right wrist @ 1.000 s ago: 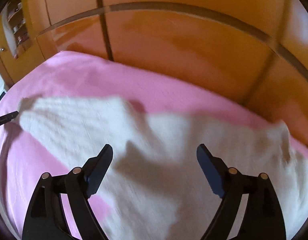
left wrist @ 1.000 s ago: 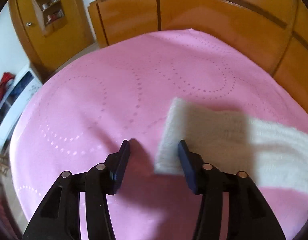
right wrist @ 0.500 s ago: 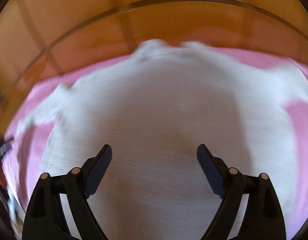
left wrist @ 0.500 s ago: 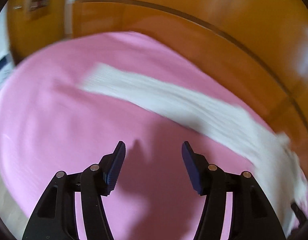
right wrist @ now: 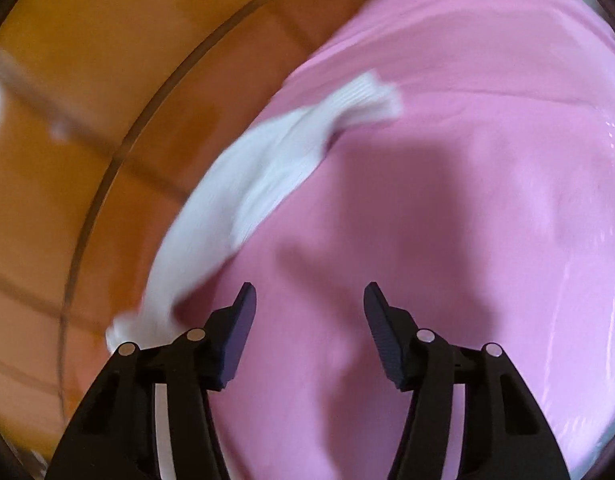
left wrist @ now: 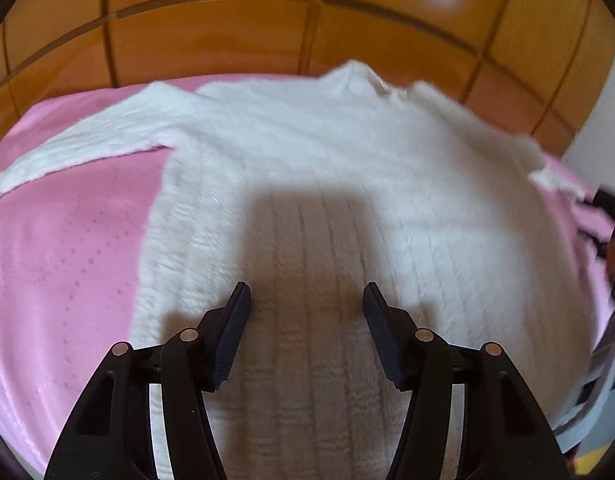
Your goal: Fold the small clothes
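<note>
Both pairs of your black fingers are spread wide with nothing between them. Your left gripper [left wrist: 305, 304] hovers over the lower body of a white knitted sweater [left wrist: 347, 200], its shadow falling on the ribbed knit just ahead of the fingertips. Whether the tips touch the fabric cannot be told.

That sweater lies spread flat on a pink bedspread [left wrist: 67, 240] printed with faint dotted circles. From your left camera, one sleeve [left wrist: 87, 140] stretches out to the left across the pink cloth, and the collar points away from you, toward the far edge of the bed. Beyond the collar stands a wall of glossy orange-brown wooden panels [left wrist: 227, 32].

Your right gripper [right wrist: 309, 308] hovers over bare pink bedspread [right wrist: 467, 200], casting a dark shadow ahead of it. To the left of those fingers, the sweater's other sleeve [right wrist: 267, 168] runs diagonally away, blurred, ending in a ribbed cuff [right wrist: 371, 96] on the pink cloth. Farther left are the same wooden panels [right wrist: 87, 100].
</note>
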Tool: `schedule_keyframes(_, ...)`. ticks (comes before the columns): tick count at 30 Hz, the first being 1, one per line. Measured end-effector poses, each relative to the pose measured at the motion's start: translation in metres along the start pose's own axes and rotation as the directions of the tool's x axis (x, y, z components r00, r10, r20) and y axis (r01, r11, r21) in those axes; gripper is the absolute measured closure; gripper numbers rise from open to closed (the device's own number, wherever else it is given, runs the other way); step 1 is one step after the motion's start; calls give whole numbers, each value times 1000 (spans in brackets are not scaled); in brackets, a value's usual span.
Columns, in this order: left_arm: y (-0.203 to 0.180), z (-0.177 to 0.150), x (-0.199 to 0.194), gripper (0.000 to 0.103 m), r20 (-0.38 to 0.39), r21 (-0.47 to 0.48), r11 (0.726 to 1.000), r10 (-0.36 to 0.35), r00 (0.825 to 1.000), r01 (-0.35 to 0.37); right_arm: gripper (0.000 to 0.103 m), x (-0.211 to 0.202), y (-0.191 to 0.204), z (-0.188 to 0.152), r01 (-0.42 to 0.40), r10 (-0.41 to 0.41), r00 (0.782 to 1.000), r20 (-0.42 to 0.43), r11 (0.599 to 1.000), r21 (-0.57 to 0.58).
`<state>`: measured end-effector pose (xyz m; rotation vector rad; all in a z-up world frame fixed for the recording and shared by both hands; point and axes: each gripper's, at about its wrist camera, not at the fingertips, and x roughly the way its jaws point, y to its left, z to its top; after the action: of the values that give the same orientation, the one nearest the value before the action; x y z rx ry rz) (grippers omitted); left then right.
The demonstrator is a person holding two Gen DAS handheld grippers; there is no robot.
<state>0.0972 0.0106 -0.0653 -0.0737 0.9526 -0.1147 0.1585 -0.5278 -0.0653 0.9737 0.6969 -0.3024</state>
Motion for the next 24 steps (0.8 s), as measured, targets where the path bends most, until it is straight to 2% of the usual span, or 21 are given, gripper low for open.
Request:
schedule_keyframes(1, -2, -2, 1, 39, 3, 10, 1000, 11, 1000, -11, 49, 6, -7, 13, -19, 19, 1000, 5, 999, 49)
schedule_keyframes(3, -2, -4, 3, 37, 6, 7, 1000, 21, 1000, -21, 49, 14, -9, 26, -48, 47, 999, 8, 993, 108)
schedule_keyframes(6, 7, -7, 3, 34, -3, -30, 999, 17, 1000, -17, 48, 27, -4, 47, -100, 100, 995, 12, 983, 151)
schedule_keyframes(9, 4, -6, 4, 32, -9, -58, 998, 21, 1000, -22, 42, 47, 5, 65, -76, 72, 997, 29, 982, 171)
schedule_keyframes(11, 4, -8, 1, 30, -13, -65, 998, 24, 1000, -25, 43, 59, 1, 76, -38, 35, 999, 18, 979, 199)
schedule_keyframes(13, 3, -5, 2, 29, -17, -67, 997, 28, 999, -29, 55, 77, -1, 85, -8, 7, 1000, 6, 978, 208)
schedule_keyframes(15, 1, -3, 4, 28, -21, -64, 997, 33, 999, -34, 84, 81, 5, 94, 16, -16, 1000, -7, 986, 166)
schedule_keyframes(17, 0, -2, 5, 28, -26, -62, 997, 39, 999, -41, 94, 67, 24, 104, 29, -31, 999, 43, 998, 60)
schedule_keyframes(21, 1, 0, 6, 28, -36, -71, 997, 33, 999, -35, 96, 16, 50, 116, 11, 24, 980, 198, 985, -171)
schedule_keyframes(22, 1, 0, 6, 28, -36, -73, 997, 31, 999, -34, 96, 1, 47, 116, 35, 21, 971, 240, 974, -224)
schedule_keyframes(24, 1, 0, 7, 28, -35, -73, 997, 34, 999, -37, 96, -2, 33, 115, 129, -56, 962, 266, 955, -266)
